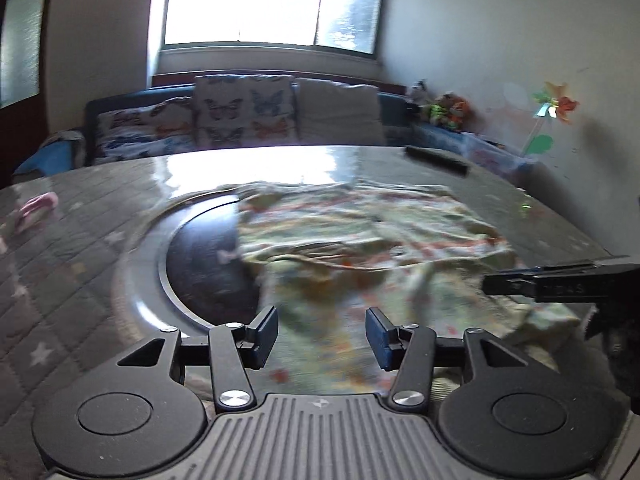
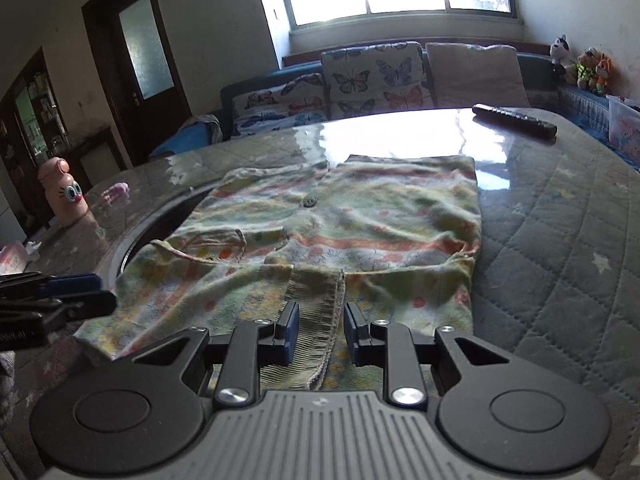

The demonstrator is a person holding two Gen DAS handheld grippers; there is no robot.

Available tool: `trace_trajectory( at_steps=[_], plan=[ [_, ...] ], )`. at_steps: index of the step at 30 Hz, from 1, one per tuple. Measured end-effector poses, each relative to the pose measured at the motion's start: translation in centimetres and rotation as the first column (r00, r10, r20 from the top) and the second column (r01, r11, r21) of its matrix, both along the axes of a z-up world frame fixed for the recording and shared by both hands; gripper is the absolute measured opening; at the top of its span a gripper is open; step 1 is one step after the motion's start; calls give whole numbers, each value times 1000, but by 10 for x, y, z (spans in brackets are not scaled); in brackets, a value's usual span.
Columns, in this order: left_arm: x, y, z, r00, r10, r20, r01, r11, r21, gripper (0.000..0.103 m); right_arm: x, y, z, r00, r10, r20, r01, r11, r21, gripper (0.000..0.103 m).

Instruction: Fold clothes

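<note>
A small garment with a green, orange and white pattern (image 2: pixel 352 224) lies spread on the glass-topped table, partly folded, with a ribbed cuff (image 2: pixel 320 300) pointing at the near edge. It looks blurred in the left wrist view (image 1: pixel 360 240). My right gripper (image 2: pixel 321 330) is open, its fingers either side of the cuff, just above it. My left gripper (image 1: pixel 322 334) is open and empty over the garment's near left part. The right gripper's tip (image 1: pixel 520 284) shows at the right of the left wrist view, and the left gripper's tip (image 2: pixel 72 296) at the left of the right wrist view.
The table (image 2: pixel 560 220) has a quilted cover under glass and a dark round inset (image 1: pixel 200 264) at the left. A black remote (image 2: pixel 514 120) lies at the far right. A pink toy bottle (image 2: pixel 66 192) and a small pink thing (image 2: pixel 116 192) stand at the left. A sofa with cushions (image 2: pixel 372 76) stands behind.
</note>
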State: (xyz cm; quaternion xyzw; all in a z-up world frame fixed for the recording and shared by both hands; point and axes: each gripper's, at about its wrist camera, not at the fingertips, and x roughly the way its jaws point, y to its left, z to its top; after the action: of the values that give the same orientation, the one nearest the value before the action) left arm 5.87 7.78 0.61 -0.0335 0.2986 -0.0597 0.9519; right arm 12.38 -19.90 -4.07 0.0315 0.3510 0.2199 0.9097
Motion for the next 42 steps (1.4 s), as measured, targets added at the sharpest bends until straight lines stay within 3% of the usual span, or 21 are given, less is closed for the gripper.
trace_trajectory(
  at_steps=[3,4,5,6,13,15,18,23,28,36,42],
  plan=[
    [5,11,1,1000,29,2,-29,1000,2,50,1,4,-4,1000,-6,-6,6,1000,3,24],
    [7,13,2,1000,31,3,-31,1000,1,50,1,5,-3,1000,-5,-3,5,1000,1,19],
    [10,14,2,999,32,6,-32,999,1,50,1,6,-3,1000,-6,-1,6,1000,0,7],
    [13,14,3,999,31,7,-31,1000,0,48,0,7,-2,1000,-5,1,5,1000,-1,6],
    [25,10,0,1000,15,-4,-15,1000,8,48,-18,4,32,988,-19,153,22,1000,-19,5],
    [29,9,-2,1000,23,-20,-23,1000,9,46,-13,2,28,990,-33,134,37,999,-26,5],
    [33,8,-2,999,26,-27,-26,1000,-3,34,-4,-1,17,996,-46,83,49,998,-34,5],
    [44,-5,3,999,-45,-11,45,999,-21,19,-2,-1,8,997,-48,62,51,998,-45,5],
    [62,-5,-16,995,-32,-89,34,999,16,15,2,-2,0,998,-51,29,52,997,-55,8],
    [57,5,-15,997,-28,-78,31,999,32,16,4,-8,11,997,-54,58,57,997,-46,9],
    [70,1,-19,996,-43,-84,46,998,35,16,11,5,15,997,12,73,-10,1000,-29,11]
  ],
)
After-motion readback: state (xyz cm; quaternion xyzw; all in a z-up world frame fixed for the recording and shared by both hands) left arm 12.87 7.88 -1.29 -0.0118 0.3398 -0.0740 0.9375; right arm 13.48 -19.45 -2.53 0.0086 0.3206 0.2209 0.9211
